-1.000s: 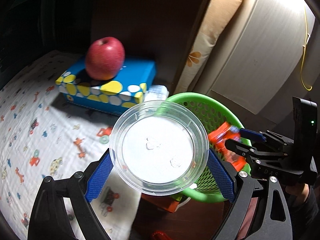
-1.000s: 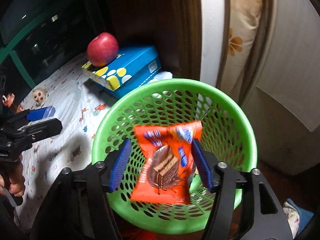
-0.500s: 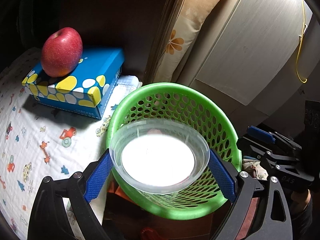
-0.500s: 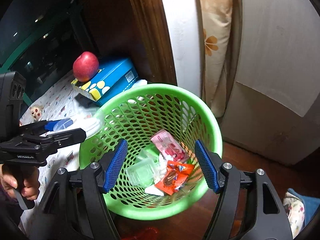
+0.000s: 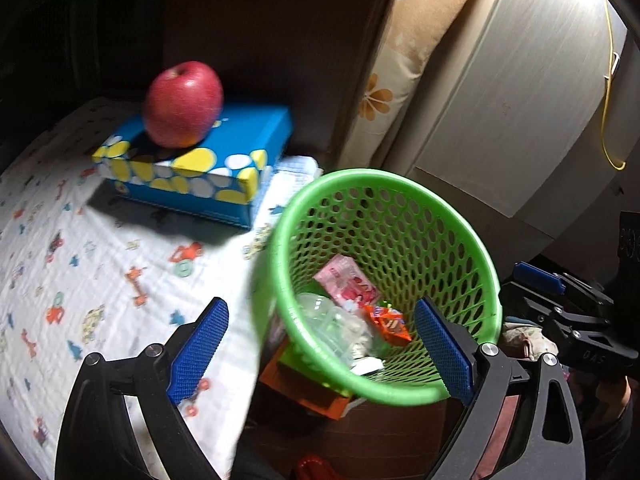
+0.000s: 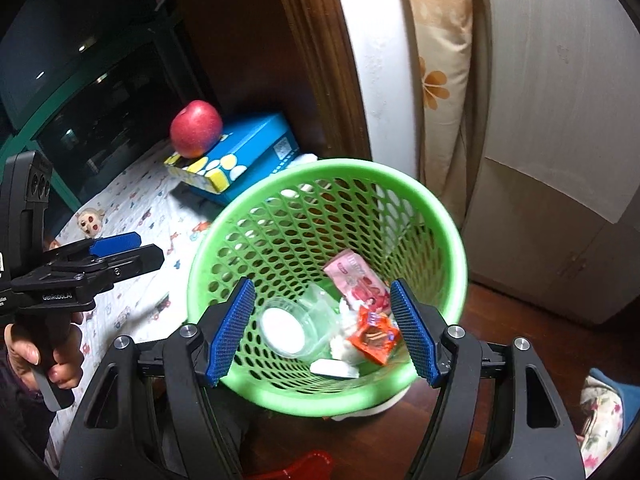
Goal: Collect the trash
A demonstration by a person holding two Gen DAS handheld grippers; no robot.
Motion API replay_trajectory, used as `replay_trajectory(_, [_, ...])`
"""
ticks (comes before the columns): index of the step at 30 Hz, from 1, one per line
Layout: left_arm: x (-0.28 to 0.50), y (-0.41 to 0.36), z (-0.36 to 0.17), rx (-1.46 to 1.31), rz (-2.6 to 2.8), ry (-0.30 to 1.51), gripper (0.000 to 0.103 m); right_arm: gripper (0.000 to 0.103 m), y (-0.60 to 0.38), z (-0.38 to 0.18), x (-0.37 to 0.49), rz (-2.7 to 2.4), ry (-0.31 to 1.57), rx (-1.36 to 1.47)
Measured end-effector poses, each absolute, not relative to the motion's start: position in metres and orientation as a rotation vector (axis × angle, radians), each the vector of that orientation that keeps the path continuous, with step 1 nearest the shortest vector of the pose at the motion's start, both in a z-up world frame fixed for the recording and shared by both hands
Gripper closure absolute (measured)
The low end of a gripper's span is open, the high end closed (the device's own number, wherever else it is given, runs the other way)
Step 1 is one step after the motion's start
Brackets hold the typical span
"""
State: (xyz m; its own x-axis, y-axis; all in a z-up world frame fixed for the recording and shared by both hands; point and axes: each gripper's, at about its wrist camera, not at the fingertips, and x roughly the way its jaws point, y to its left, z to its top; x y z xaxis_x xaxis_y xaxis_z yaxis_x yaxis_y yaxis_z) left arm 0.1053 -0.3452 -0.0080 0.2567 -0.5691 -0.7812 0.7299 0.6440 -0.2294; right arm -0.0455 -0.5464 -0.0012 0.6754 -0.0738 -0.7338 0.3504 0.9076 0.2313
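Change: clear plastic lid [image 6: 289, 328] is no longer sitting between the left gripper [image 5: 320, 354] fingers; it is lying inside the green basket [image 5: 472, 248].
Left gripper: hanging wide apart, carrying nothing.
Right gripper [image 6: 324, 332]: spread apart, empty, hovering above the basket.
Trash: orange wrapper [image 6: 374, 336] and pink packet [image 6: 358, 280] are resting beneath it.

Apple [image 6: 195, 128] on box [image 6: 244, 152], left of basket [image 6: 256, 196]

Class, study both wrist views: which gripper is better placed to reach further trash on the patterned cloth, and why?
Probably the left gripper: its open fingers hang at the cloth's edge, while the right gripper, also open, sits over the green basket.
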Motion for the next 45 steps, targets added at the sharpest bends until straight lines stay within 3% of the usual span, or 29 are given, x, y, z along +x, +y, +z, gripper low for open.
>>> replay_trajectory(31, [0.094, -0.142, 0.025, 0.087, -0.447, 0.837, 0.008, 0.012, -0.387, 0.028, 0.003, -0.059, 0.719, 0.221])
replay_trajectory(45, [0.078, -0.106, 0.027, 0.073, -0.311, 0.801, 0.008, 0.010, -0.361, 0.025, 0.001, -0.021, 0.701, 0.246])
